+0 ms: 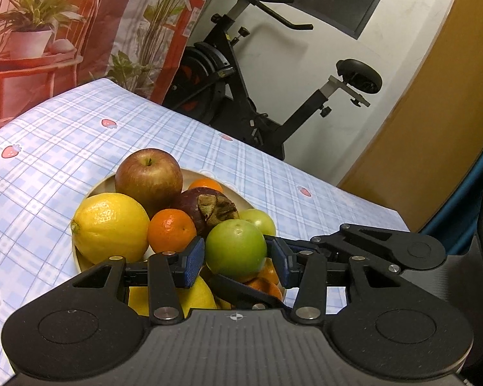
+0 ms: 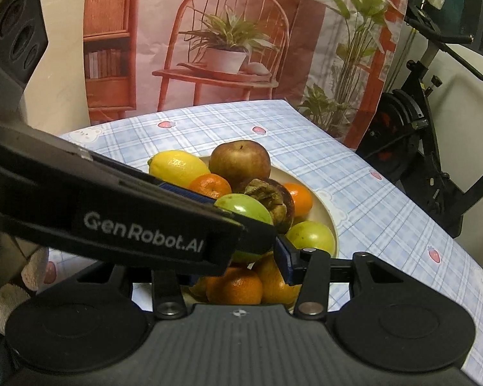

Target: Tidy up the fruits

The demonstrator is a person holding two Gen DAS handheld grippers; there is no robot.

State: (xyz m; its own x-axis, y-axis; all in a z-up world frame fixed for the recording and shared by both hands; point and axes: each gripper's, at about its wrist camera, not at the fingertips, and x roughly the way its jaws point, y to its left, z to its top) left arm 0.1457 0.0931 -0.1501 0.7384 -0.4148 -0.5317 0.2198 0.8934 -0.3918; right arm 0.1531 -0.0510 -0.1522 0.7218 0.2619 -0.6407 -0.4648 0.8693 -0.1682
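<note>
A beige plate [image 1: 108, 181] on the checked tablecloth holds an apple [image 1: 148, 177], a lemon [image 1: 111, 225], mandarins [image 1: 172, 230], a dark mangosteen [image 1: 206, 209] and two green fruits. The nearer green fruit [image 1: 235, 247] rests on top of the pile, and my left gripper [image 1: 236, 255] has its blue pads against both of its sides. My right gripper [image 2: 238, 257] reaches in from the right around the same green fruit [image 2: 244, 212]. Its right pad [image 2: 283, 257] sits at the fruit's edge. The left gripper's body hides the other pad, so its contact is unclear.
An exercise bike [image 1: 241, 96] stands behind the table's far right edge. A printed backdrop [image 2: 225, 48] hangs behind the table. Bare tablecloth [image 1: 64, 135] lies left of and behind the plate. A gloved hand [image 2: 6, 296] shows at the lower left of the right wrist view.
</note>
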